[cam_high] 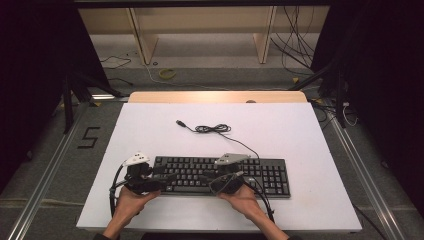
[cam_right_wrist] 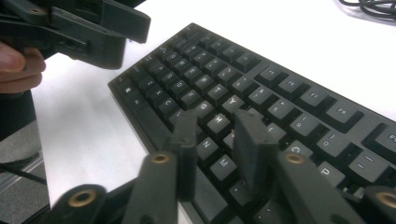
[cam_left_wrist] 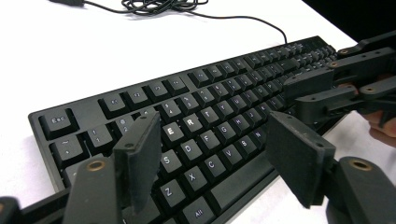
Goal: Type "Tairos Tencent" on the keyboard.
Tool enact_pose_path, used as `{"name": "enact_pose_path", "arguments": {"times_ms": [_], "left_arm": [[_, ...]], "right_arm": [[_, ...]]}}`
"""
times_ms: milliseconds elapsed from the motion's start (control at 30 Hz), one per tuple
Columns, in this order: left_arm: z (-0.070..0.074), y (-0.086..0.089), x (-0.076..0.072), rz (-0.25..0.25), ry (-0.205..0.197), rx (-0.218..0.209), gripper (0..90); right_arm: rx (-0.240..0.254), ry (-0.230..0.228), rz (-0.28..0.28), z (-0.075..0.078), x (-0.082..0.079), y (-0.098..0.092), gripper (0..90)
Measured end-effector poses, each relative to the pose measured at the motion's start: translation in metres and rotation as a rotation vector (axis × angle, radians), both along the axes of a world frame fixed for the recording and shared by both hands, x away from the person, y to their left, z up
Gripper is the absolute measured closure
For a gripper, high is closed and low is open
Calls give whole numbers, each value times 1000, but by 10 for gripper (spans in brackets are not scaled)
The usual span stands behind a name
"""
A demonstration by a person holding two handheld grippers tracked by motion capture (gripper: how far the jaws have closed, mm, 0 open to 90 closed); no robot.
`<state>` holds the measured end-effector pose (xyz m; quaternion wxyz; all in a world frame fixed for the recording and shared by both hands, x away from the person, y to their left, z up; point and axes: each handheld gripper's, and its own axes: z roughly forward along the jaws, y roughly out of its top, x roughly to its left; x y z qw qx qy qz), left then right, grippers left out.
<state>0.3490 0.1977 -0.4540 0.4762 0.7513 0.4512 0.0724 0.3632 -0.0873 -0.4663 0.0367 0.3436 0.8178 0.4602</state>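
**Operator:** High view first, from the left of the frame. My left gripper (cam_high: 159, 176) sits at the lower left, over the left end of the black keyboard (cam_high: 272, 176), which lies flat across the lower middle of the white table (cam_high: 150, 130). In the left gripper view its jaws stand wide apart above the letter keys, with nothing between them and no pad touching a key.

**Observer:** So it is released. What about the cable?

**Operator:** The keyboard's cable (cam_high: 212, 129) lies coiled loosely above the keyboard at the middle of the frame, with its plug at the left end, well apart from both grippers. Moving right, my right gripper (cam_high: 209, 176) is over the middle of the key field. In the right gripper view its jaws are drawn close together, with a narrow gap left, above the keys around Y and H. Nothing is clamped; whether a tip rests on a key I cannot tell.

**Observer:** Which step is this?

**Operator:** I judge it as key pressing, with both tools poised over the keys. The next move calls for lowering one narrowed jaw tip squarely onto a single key, without catching its neighbours or shifting the keyboard.
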Motion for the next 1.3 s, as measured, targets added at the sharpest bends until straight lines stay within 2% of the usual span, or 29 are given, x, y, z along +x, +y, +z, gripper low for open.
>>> {"name": "enact_pose_path", "arguments": {"times_ms": [200, 367, 967, 1300], "left_arm": [[-2, 2, -5, 4, 0, -3, 329], [-3, 6, -9, 9, -6, -14, 325], [-6, 10, -16, 3, -26, -28, 278], [-7, 10, -17, 3, -39, -24, 257]], "right_arm": [[-16, 5, 10, -2, 2, 7, 845], [-34, 12, 12, -4, 4, 13, 896], [-98, 29, 13, -14, 7, 24, 900], [-123, 19, 15, -18, 6, 27, 900]]}}
